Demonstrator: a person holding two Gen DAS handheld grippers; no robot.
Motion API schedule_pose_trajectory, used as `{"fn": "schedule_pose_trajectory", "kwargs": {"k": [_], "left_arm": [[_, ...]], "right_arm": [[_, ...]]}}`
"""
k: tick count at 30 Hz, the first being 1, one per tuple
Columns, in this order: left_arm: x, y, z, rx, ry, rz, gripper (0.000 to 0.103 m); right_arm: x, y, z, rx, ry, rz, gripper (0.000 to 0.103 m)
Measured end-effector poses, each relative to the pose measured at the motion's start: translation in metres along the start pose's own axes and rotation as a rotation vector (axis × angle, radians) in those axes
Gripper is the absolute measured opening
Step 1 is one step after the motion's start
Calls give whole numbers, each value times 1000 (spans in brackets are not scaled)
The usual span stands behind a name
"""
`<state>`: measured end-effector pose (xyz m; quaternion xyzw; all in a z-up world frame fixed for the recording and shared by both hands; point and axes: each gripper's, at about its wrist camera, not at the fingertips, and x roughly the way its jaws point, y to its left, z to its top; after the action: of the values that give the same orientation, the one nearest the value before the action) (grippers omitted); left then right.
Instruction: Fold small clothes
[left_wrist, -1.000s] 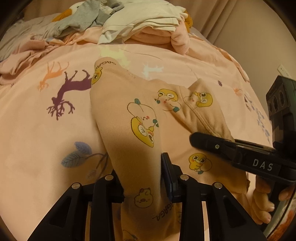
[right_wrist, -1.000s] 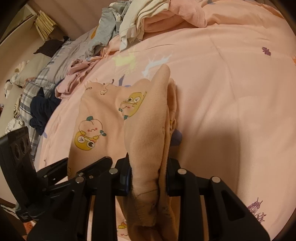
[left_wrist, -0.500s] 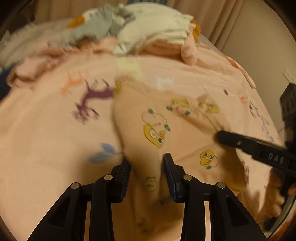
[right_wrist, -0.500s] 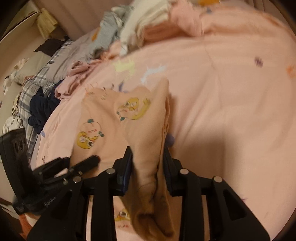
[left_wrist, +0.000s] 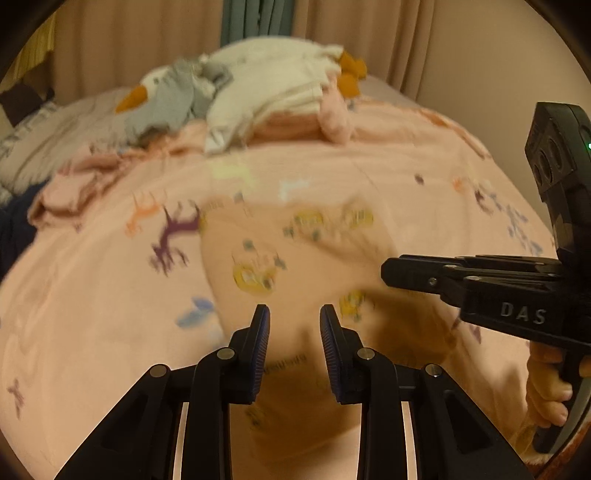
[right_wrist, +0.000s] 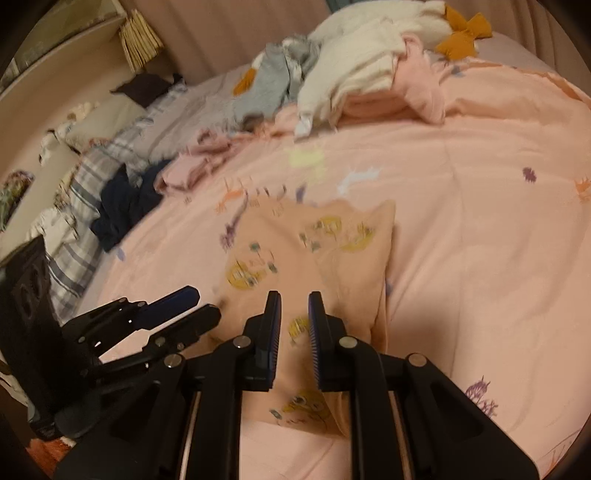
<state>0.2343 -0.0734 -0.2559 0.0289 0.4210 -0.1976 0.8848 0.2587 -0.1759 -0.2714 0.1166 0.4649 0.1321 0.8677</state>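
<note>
A small peach garment with yellow cartoon prints lies folded lengthwise on the pink bedspread. My left gripper hovers above the garment's near end. Its jaws are closing a little with nothing between them, and the cloth shows below through the gap. In the right wrist view, my right gripper hangs over the same garment. Its jaws are also closing on empty air. The right gripper also shows from the side, held by a hand. The left gripper appears at lower left.
A heap of unfolded clothes, white, grey and pink, sits at the far end of the bed. A crumpled pink piece and a navy garment lie to the left beside plaid bedding. Curtains and a wall stand behind.
Both grippers let go of the garment's near edge and rose away from it. The cloth that stood pinched between the jaws now lies flat on the bed.
</note>
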Motion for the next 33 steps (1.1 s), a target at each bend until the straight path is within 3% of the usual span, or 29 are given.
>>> {"fn": "schedule_pose_trajectory", "kwargs": {"k": [3,5,8,13,18,24,29,33], "left_arm": [[27,7,-17,-15,79,35,30],[28,11,-26,-27,69,18,29],[22,12,-36,-35,66,14,29],[17,4,-50,23,63,49,29],[15,8,-58,-27,71,26,29],[11,14,-66,-74,93,-17,29],[10,3,-70,-20,86,33,29],[10,4,-70,-32,83,40,29]], "right_arm": [[18,-18,-14,40,54,-42,9],[23,-35,-25,93,71,-12,0],[16,-46,-38,129,62,31,0],[14,-33,-56,49,80,-38,0],[15,-39,-62,90,71,-32,0],[10,-28,-72,28,70,-87,0],[8,-34,-76,63,70,-66,0],[3,-36,-83,76,68,-60,0]]}}
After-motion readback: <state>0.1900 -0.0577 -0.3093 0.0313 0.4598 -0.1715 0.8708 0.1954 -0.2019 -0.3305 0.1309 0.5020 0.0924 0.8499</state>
